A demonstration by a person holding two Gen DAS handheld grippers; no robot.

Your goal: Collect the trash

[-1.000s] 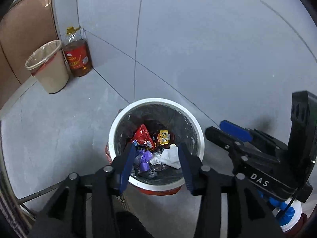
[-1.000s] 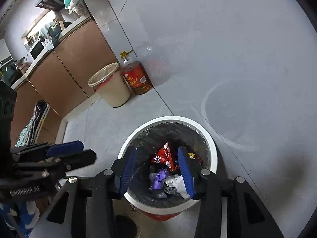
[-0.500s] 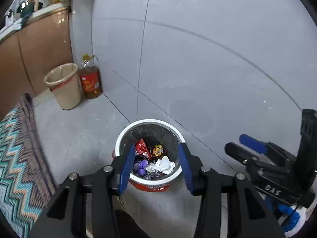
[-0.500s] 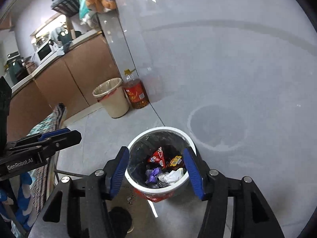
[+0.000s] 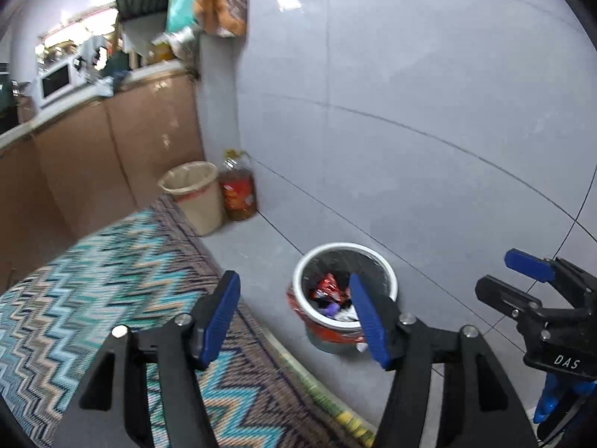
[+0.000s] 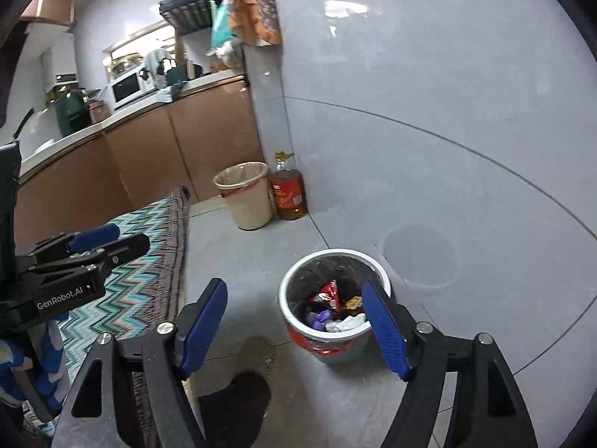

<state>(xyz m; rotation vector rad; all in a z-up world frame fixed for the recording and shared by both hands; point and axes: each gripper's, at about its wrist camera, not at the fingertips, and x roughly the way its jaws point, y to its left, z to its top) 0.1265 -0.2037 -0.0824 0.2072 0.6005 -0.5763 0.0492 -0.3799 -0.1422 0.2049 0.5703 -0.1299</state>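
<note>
Below right claw (image 6: 294,330) only: dark shoe (image 6: 238,407).

"DAS" on right tool (image 5: 530,283), "GenRobot.AI" on left tool (image 6: 108,240).

A home kitchen: brown cabinets (image 6: 149,156) under a pale tabletop (image 6: 123,112) carrying a white microwave (image 6: 128,89) and clutter, a large bottle of cooking oil (image 6: 289,194) on the grey tiled floor (image 6: 447,205) beside a lined beige bin (image 6: 246,196), a zigzag-patterned cloth (image 5: 93,298), and a wire basket (image 6: 186,3) mounted high up
</note>
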